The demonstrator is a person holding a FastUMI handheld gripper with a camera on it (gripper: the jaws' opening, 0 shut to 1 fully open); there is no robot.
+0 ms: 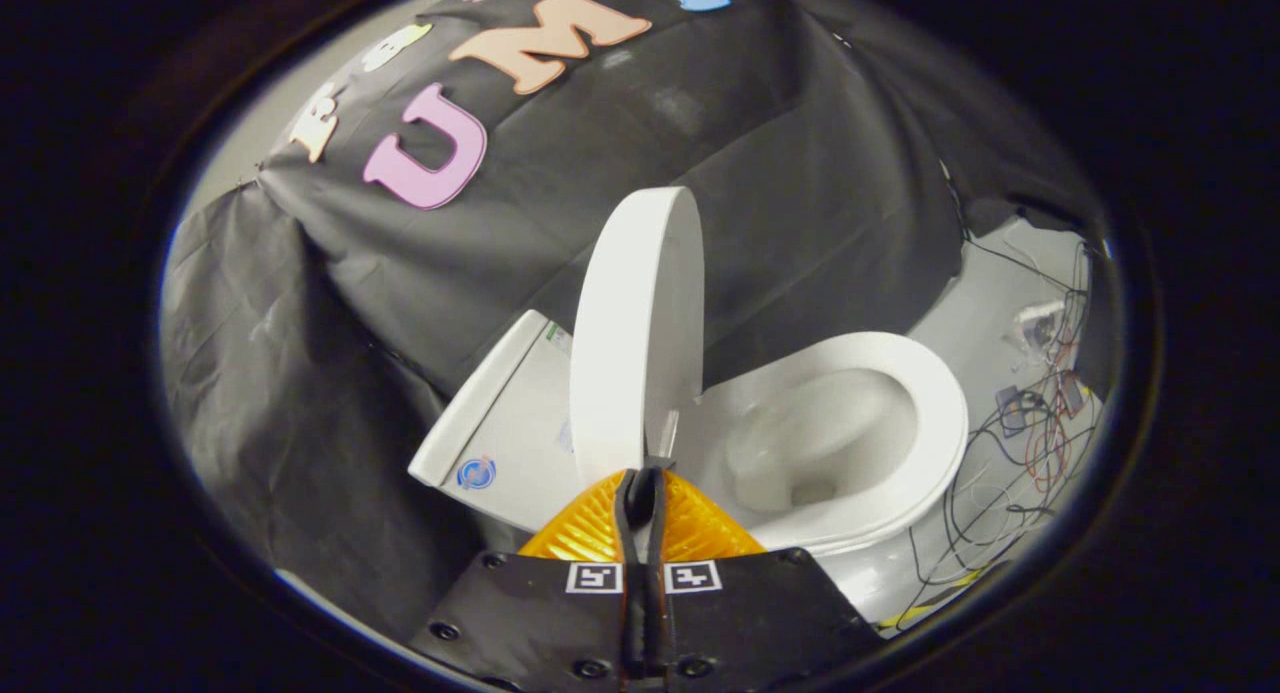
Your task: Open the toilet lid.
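Observation:
The white toilet lid (pixel 635 323) stands raised, nearly upright, between the tank (pixel 500 423) and the open seat ring (pixel 935 413) with the bowl (pixel 820 443) below it. My gripper (pixel 645 470) is shut, its two fingers pressed close together with only a thin dark slit between them. The fingertips sit right at the near rim of the lid, touching or almost touching it. I see no part of the lid between the fingers.
Black cloth hangs as a wall behind and beside the toilet. A tangle of cables (pixel 1020 443) and small devices lies on the white floor beyond the bowl.

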